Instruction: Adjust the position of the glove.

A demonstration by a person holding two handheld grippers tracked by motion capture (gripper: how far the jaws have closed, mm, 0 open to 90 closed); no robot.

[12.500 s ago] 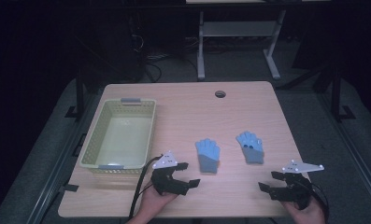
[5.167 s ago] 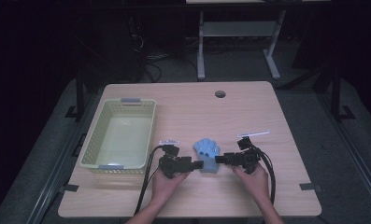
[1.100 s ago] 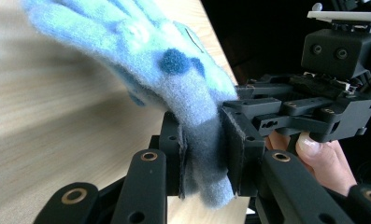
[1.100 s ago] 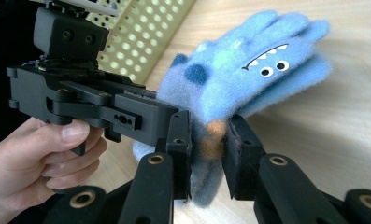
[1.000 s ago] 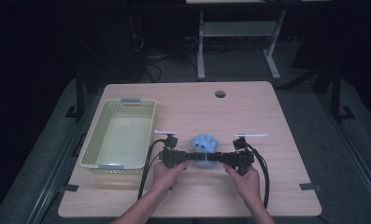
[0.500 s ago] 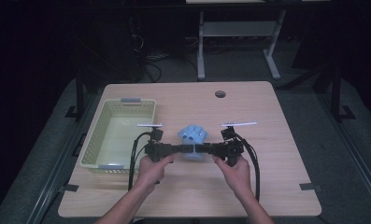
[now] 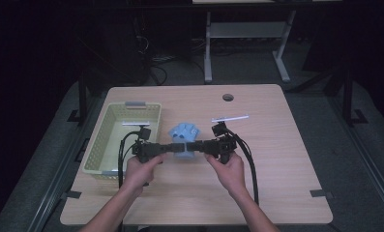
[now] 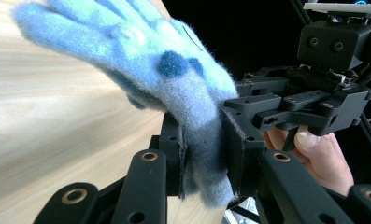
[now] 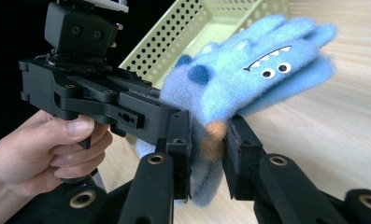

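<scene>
While both grippers are clamping the blue gloves (image 7: 184, 137) from opposite sides, the left gripper (image 7: 172, 147) and right gripper (image 7: 198, 146) are holding them lifted over the bench (image 7: 276, 159), just beside the basket (image 7: 95, 150). Judging by that, dropping them in is probably what is left.

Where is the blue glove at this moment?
In the high view, the blue glove is held above the table near its middle, clamped between the left gripper and the right gripper, just right of the green basket.
</scene>
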